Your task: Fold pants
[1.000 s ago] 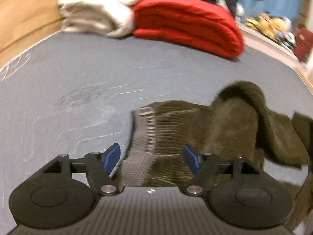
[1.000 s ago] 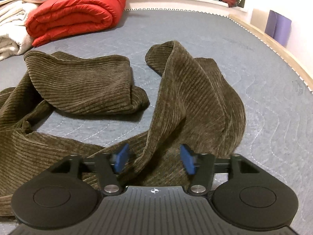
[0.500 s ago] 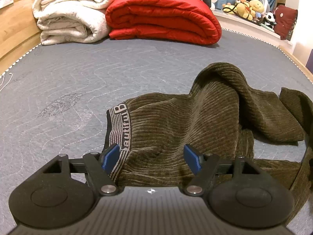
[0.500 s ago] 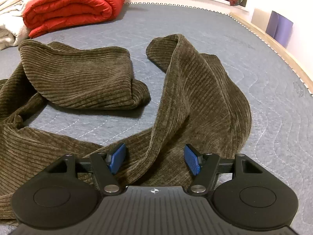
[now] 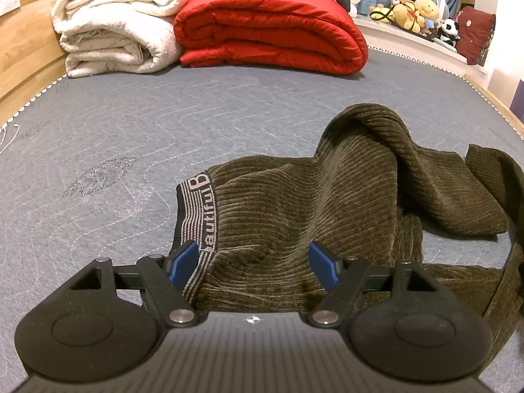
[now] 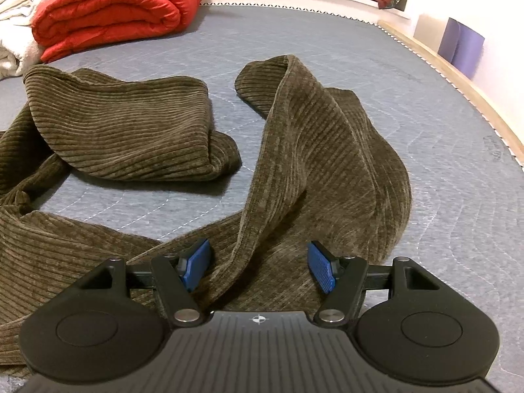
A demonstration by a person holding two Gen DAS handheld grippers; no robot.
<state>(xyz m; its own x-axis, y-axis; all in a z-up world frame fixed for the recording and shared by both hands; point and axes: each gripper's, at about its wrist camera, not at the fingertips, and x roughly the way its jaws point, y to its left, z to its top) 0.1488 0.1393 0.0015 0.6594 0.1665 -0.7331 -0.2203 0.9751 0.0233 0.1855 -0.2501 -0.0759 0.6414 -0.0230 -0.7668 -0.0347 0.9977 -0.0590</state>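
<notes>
Olive-brown corduroy pants (image 5: 327,203) lie crumpled on a grey quilted mattress (image 5: 131,124). Their striped grey waistband (image 5: 196,209) with lettering faces left in the left wrist view. My left gripper (image 5: 254,263) is open, its blue pads either side of the waist end, the left pad at the waistband. In the right wrist view the pants (image 6: 314,150) show two twisted legs, one bunched at the left (image 6: 124,131). My right gripper (image 6: 258,267) is open over a raised fold of the right leg.
A folded red duvet (image 5: 271,29) and a folded white blanket (image 5: 114,26) lie at the mattress head. Soft toys (image 5: 416,9) sit on a ledge behind. The wooden bed frame (image 6: 465,85) runs along the right edge, with a purple object (image 6: 461,46) beyond.
The left wrist view has swung and steadied, with the waistband lettering now showing between the pads. The right gripper has edged forward over the leg fold. Both stayed open.
</notes>
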